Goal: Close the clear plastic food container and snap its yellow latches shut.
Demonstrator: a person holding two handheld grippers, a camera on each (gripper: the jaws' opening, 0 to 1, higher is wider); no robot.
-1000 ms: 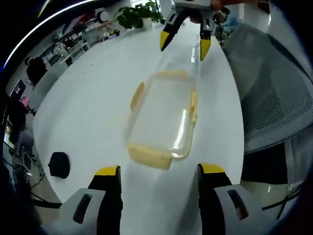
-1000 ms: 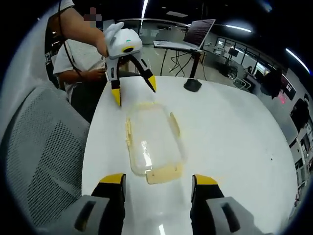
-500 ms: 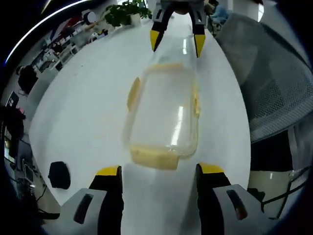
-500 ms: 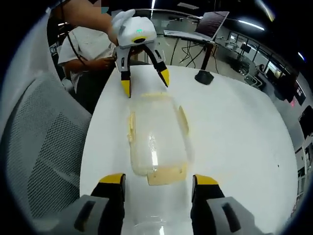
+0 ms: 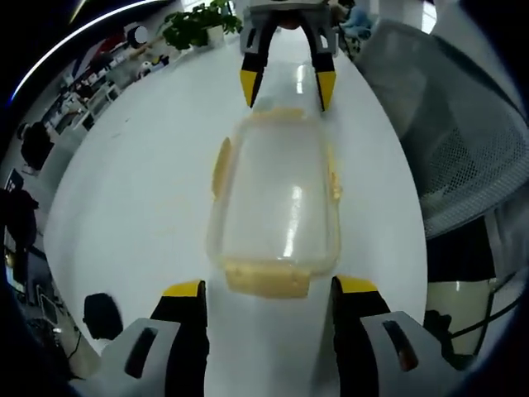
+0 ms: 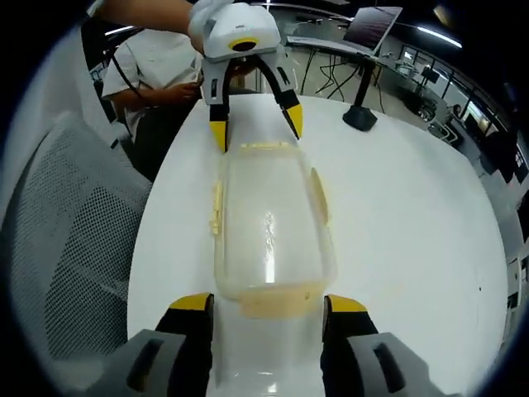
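A clear plastic food container (image 5: 277, 198) lies lengthwise on the white surface (image 5: 140, 190), its lid on and its pale yellow latches standing out at all four sides. In the left gripper view, the left hand-held gripper (image 5: 269, 294) has its two yellow-tipped jaws spread wide, one on each side of the container's near end, where the near-end latch (image 5: 267, 279) sits just between and ahead of them; I cannot tell whether the jaws touch it. At the far end the right hand-held gripper (image 5: 285, 83) points back toward the camera, jaws also spread, their yellow tips just beside the far-end latch (image 5: 279, 114). A side latch (image 5: 221, 165) flares out on the left and another (image 5: 333, 178) lies along the right edge. A mesh-backed chair (image 5: 455, 124) stands to the right of the surface, potted plants (image 5: 194, 25) sit at its far end, and a dark round object (image 5: 103, 314) rests near left. In the right gripper view the same container (image 6: 266, 227) runs away from the right hand-held gripper (image 6: 266, 308), whose parted jaws bracket its near latch (image 6: 271, 302), while the left hand-held gripper (image 6: 254, 128) straddles the opposite end, held by a person's hand (image 6: 145, 10). A monitor on a stand (image 6: 364, 50) rises at the far right and the mesh chair (image 6: 74, 248) is on the left.
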